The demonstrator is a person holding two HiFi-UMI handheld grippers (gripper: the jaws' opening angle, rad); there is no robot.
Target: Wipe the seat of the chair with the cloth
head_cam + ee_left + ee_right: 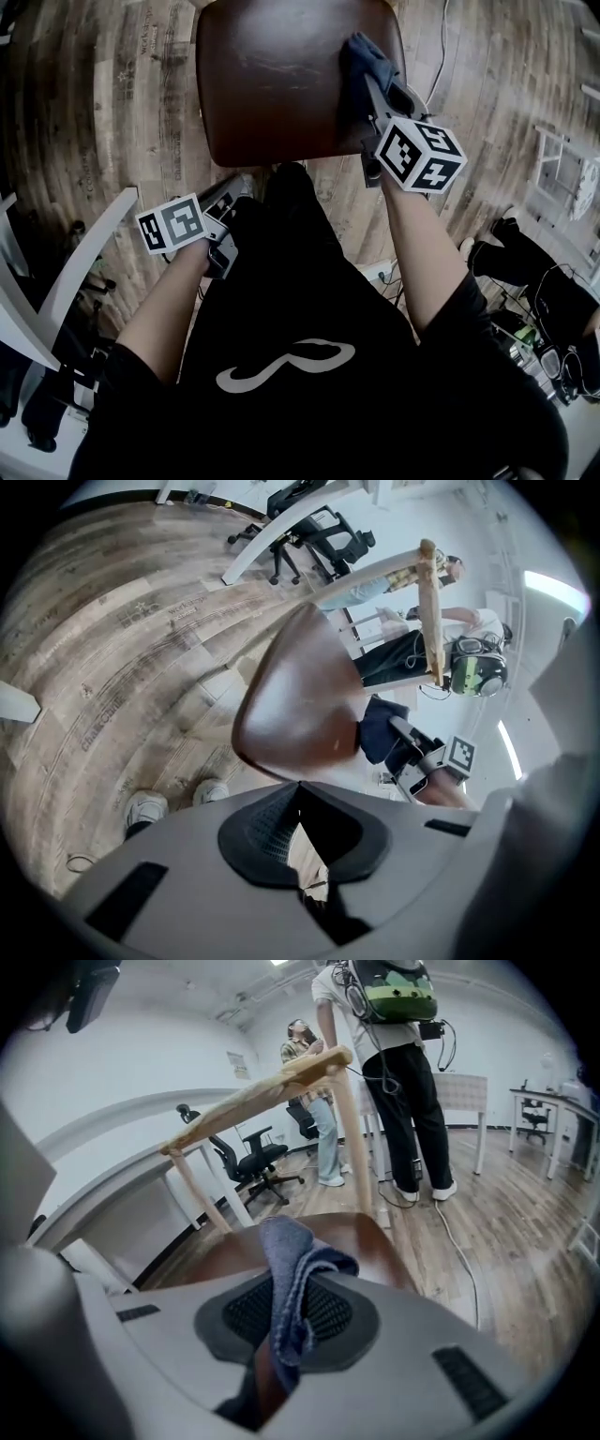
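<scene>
Wood floor (pixel 103 122), one seat (pixel 272 84): right tool (pixel 281 1330) clamps one cloth (pixel 286 1246), left tool (pixel 300 794) closed, empty.

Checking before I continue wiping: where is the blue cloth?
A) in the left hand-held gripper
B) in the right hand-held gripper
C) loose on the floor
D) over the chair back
B: the cloth is pinched in the right hand-held gripper, over the seat.
</scene>
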